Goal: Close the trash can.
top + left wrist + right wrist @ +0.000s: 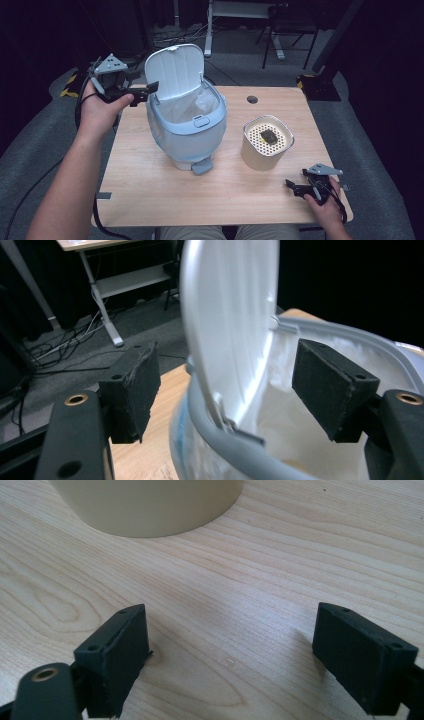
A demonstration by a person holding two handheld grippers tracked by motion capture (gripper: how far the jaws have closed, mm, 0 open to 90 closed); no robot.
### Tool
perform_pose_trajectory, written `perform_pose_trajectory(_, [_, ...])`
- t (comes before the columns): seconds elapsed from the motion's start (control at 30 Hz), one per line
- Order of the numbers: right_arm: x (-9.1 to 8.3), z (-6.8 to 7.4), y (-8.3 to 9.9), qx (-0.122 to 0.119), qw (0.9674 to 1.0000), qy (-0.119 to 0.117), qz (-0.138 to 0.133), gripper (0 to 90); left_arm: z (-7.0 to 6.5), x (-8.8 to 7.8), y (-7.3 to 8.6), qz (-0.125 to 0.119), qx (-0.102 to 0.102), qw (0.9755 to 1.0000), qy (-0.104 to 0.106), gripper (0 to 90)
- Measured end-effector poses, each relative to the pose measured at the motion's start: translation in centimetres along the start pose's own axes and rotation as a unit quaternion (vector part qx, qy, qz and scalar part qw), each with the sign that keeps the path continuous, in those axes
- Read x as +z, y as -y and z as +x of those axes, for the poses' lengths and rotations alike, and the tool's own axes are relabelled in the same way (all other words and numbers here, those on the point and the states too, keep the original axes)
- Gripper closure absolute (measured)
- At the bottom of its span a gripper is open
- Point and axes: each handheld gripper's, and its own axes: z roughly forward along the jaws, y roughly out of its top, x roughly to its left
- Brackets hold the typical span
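Raised lid (176, 68) of pedal bin (187, 122) stands upright at bin's back edge; blocks approach from far side. Bin mouth open from above and front, bag liner (192, 106) inside. Left tool (145, 91) at lid's left edge, jaws spread, lid edge (227, 330) between them. Cream canister (266, 142) right of bin, narrow gap between the two. Dark lump (269, 136) on its perforated top. Bare worktop (150, 190) along near edge gives free passage. Right tool (295, 188) low at near right, jaws apart, bare wood (235, 610) ahead up to canister base (150, 505).

white desk frame (235, 15), floor cables (75, 342)
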Motion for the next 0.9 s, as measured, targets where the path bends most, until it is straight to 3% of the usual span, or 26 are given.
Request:
perform_pose_trajectory(0.03, [0.0, 0.0, 0.0, 0.000, 1.0000, 0.000, 0.000, 15.0, 0.6, 0.5, -0.3, 0.003, -0.013, 0.9999, 0.001, 28.1])
perform_pose_trajectory(0.17, [0.0, 0.0, 0.0, 0.000, 1.0000, 0.000, 0.000, 15.0, 1.6, 1.5, -0.5, -0.002, -0.020, 0.9998, 0.006, 28.3])
perform_pose_trajectory(0.4, [0.0, 0.0, 0.0, 0.000, 1.0000, 0.000, 0.000, 15.0, 1.7, 2.6, -0.7, -0.007, -0.024, 0.9994, 0.024, 33.2])
perform_pose_trajectory(0.67, [0.0, 0.0, 0.0, 0.000, 1.0000, 0.000, 0.000, 15.0, 1.3, 2.4, -1.3, -0.034, -0.024, 0.9953, 0.087, 47.7])
perform_pose_trajectory(0.8, [0.0, 0.0, 0.0, 0.000, 1.0000, -0.001, 0.000, 15.0, 0.9, 2.1, -1.5, -0.027, -0.011, 0.9950, 0.096, 47.0])
perform_pose_trajectory(0.9, [0.0, 0.0, 0.0, 0.000, 1.0000, 0.000, 0.000, 15.0, 0.3, 1.7, -1.6, -0.024, -0.003, 0.9925, 0.120, 48.6])
